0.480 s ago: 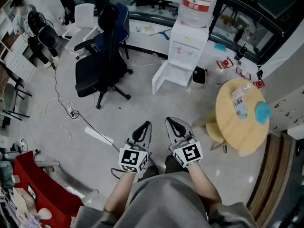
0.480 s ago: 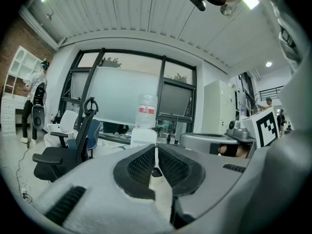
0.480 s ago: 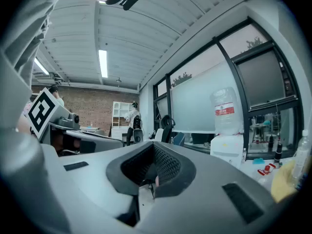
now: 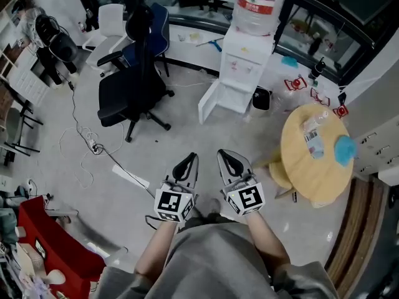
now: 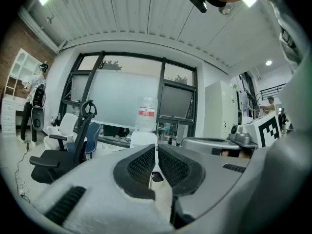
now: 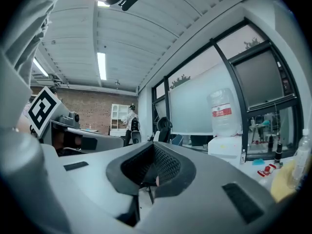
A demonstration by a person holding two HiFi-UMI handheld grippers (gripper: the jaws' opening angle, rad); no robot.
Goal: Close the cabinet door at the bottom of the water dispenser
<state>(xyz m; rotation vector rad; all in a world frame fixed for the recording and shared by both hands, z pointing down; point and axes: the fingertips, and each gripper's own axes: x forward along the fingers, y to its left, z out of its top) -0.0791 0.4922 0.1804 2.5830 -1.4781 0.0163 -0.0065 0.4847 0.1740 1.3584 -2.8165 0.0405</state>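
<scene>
The white water dispenser (image 4: 245, 61) stands across the floor at the top middle of the head view, with a large bottle (image 4: 259, 5) on top. Its bottom cabinet door (image 4: 209, 101) is swung open to the left. My left gripper (image 4: 190, 159) and right gripper (image 4: 222, 155) are held side by side close to my body, far from the dispenser, both shut with nothing in them. The left gripper view shows the dispenser (image 5: 144, 138) small and distant just beyond the shut left gripper (image 5: 156, 147). In the right gripper view the dispenser (image 6: 225, 147) sits to the right of the shut right gripper (image 6: 152, 147).
A black office chair (image 4: 134, 86) stands left of the dispenser. A round wooden table (image 4: 315, 161) with a bottle and a blue cloth is at the right. A power strip (image 4: 131, 178) with cables lies on the floor left of my grippers. A small black bin (image 4: 262, 98) is beside the dispenser.
Almost nothing: both grippers stay shut in front of my body, and the view has shifted by only a few pixels.
</scene>
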